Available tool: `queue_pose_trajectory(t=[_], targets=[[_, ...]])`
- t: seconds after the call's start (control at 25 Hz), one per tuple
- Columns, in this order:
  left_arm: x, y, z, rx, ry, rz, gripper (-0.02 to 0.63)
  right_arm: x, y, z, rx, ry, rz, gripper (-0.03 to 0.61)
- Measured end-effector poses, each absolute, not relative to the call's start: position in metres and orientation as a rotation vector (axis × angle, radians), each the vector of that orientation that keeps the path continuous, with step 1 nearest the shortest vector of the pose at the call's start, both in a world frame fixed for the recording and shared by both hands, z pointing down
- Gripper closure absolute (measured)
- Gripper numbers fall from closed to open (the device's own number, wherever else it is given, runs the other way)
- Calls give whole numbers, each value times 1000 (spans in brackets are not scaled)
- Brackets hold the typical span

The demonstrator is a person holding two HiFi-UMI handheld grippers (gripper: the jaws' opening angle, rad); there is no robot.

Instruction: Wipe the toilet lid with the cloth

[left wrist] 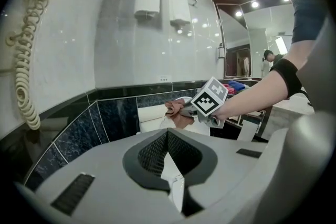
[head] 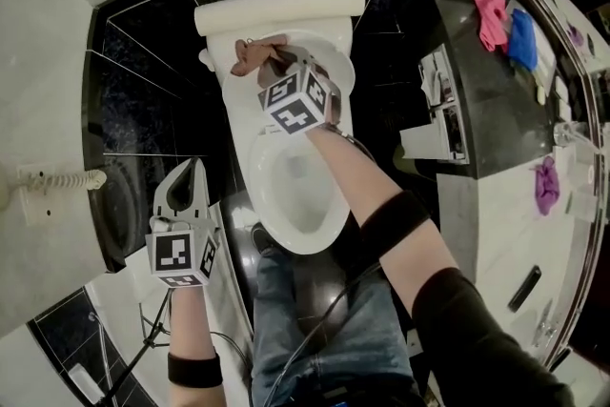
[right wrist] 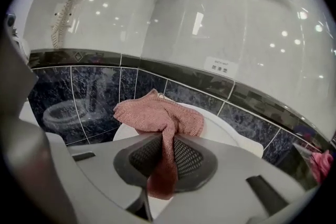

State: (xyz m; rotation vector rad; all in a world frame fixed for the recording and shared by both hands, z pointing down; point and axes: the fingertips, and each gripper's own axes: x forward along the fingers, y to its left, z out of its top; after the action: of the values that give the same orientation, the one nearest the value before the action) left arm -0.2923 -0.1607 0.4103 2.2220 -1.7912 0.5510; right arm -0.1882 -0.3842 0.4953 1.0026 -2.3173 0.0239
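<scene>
Wiping step, seemingly at its start: your right claw (right wrist: 164,165) pinches the pink cloth (right wrist: 157,115) at the raised toilet lid (right wrist: 226,134), upper centre of the head view, while your left claw (left wrist: 168,165) is pressed together and empty; next, press the cloth flat and sweep across.

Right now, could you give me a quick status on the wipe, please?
Left gripper shut, empty, beside the toilet. Right gripper shut on cloth. Cloth up at the raised lid. Nothing seen blocking it.
</scene>
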Motion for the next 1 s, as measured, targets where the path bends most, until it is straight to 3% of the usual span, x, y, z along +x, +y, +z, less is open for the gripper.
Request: queue_pose_trajectory(t=[0.56, 0.72, 1.0], targets=[[-255, -172, 412, 2257, -1738, 577, 614, -65, -399, 497, 1297, -2199, 226, 502], [-266, -168, 412, 2245, -1757, 556, 612, -98, -371, 500, 1174, -2248, 156, 502], [-291, -164, 417, 2234, -1790, 560, 612, -231, -323, 542, 824, -2353, 49, 500]])
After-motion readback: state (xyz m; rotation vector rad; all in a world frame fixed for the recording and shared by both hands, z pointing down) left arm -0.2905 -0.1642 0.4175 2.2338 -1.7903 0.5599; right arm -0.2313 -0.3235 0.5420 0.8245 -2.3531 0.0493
